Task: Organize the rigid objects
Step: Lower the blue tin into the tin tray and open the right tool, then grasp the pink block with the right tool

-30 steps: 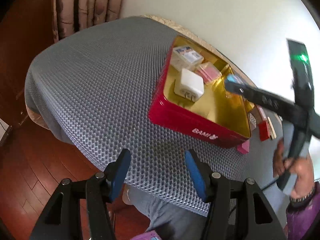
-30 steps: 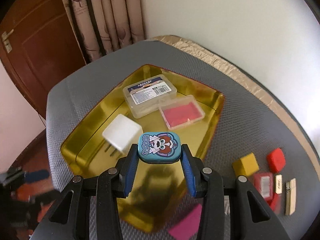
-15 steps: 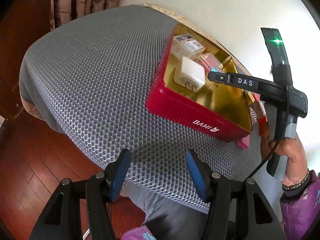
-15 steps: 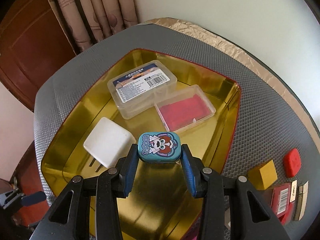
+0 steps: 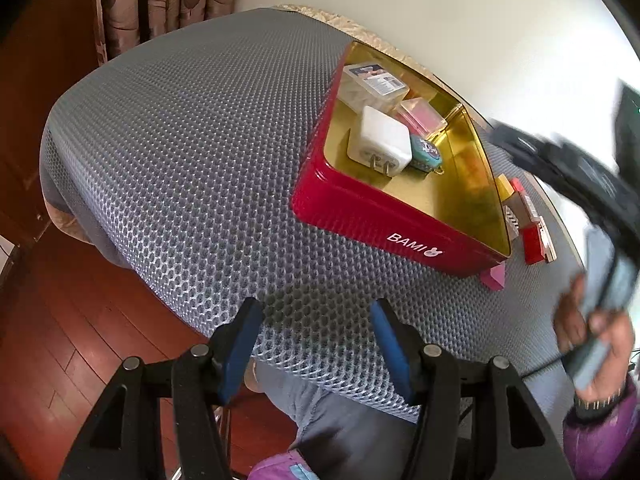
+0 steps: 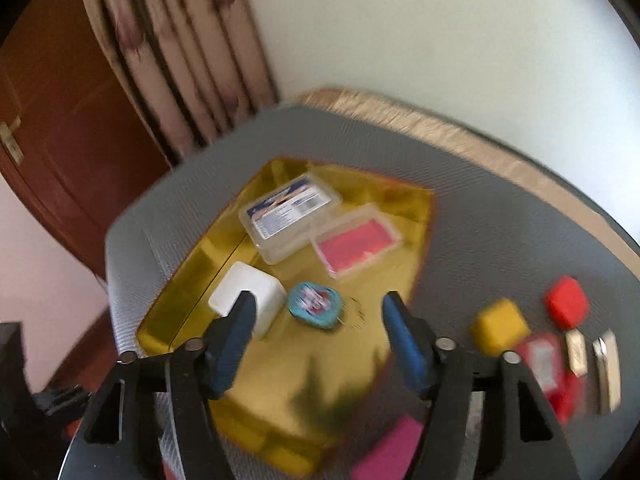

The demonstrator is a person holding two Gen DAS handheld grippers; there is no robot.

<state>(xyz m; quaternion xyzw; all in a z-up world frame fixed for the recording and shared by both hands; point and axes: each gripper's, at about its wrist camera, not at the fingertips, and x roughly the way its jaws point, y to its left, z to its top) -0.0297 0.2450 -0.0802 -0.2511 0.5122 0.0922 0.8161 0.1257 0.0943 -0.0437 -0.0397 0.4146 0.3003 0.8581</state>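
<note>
Right tool point(image 6: 316, 320) hangs spread above the blue tin point(image 6: 315, 310), seemingly clear of the red tray's rim point(image 5: 384, 216).

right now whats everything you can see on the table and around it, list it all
tin tray: 1, red outside, gold inside, on the grey mat
grey mat: 1, covers the table
white charger: 1, in the tray
round blue tin: 1, in the tray beside the charger
clear labelled box: 1, in the tray
clear box with red contents: 1, in the tray
yellow block: 1, on the mat
red block: 1, on the mat
pink block: 1, by the tray corner
small flat pieces: several, red and pale, blurred
curtain: beige
door: brown
left gripper: open, empty
right gripper: open, empty
</note>
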